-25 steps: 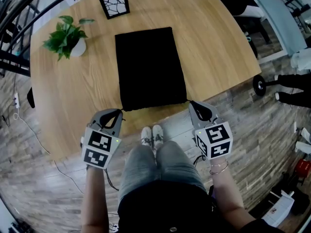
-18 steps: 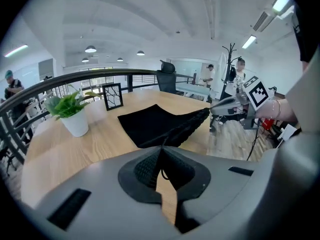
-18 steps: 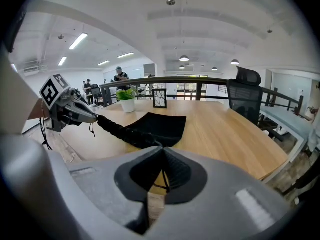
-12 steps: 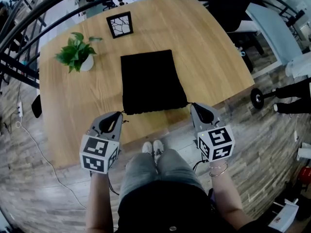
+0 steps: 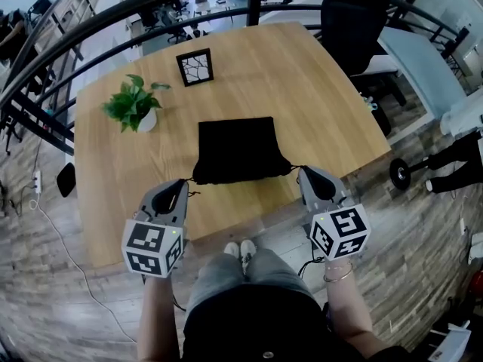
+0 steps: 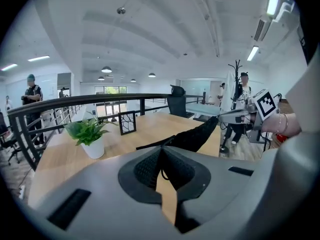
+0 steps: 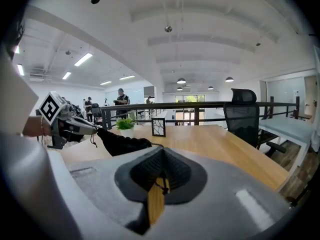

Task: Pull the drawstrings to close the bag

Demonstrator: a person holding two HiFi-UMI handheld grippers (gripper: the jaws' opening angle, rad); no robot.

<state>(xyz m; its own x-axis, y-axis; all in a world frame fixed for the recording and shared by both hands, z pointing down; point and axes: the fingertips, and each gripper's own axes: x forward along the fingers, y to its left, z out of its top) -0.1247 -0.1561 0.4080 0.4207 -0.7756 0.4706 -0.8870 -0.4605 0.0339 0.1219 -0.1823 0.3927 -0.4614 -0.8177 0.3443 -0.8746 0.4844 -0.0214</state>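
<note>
A black drawstring bag [image 5: 238, 151] lies on the round wooden table [image 5: 317, 96], its near edge gathered and lifted toward me. My left gripper [image 5: 183, 184] is shut on the left drawstring [image 5: 192, 180] at the bag's near left corner. My right gripper [image 5: 301, 171] is shut on the right drawstring [image 5: 292, 167] at the near right corner. In the left gripper view the jaws meet on a thin black cord [image 6: 162, 173], and the bag [image 6: 194, 136] stretches toward the other gripper [image 6: 236, 115]. In the right gripper view a knotted cord [image 7: 162, 183] hangs from the shut jaws, with the bag [image 7: 122, 143] to the left.
A potted green plant [image 5: 134, 106] and a small black picture frame [image 5: 195, 66] stand on the table beyond the bag. A black office chair [image 5: 352, 19] and a dark railing [image 5: 90, 36] lie behind the table. My legs and white shoes [image 5: 238, 249] are below the table's near edge.
Both grippers have risen with the drawstrings in them. The bag's near edge has lifted and bunched narrower, and the bag looks shorter on the table.
</note>
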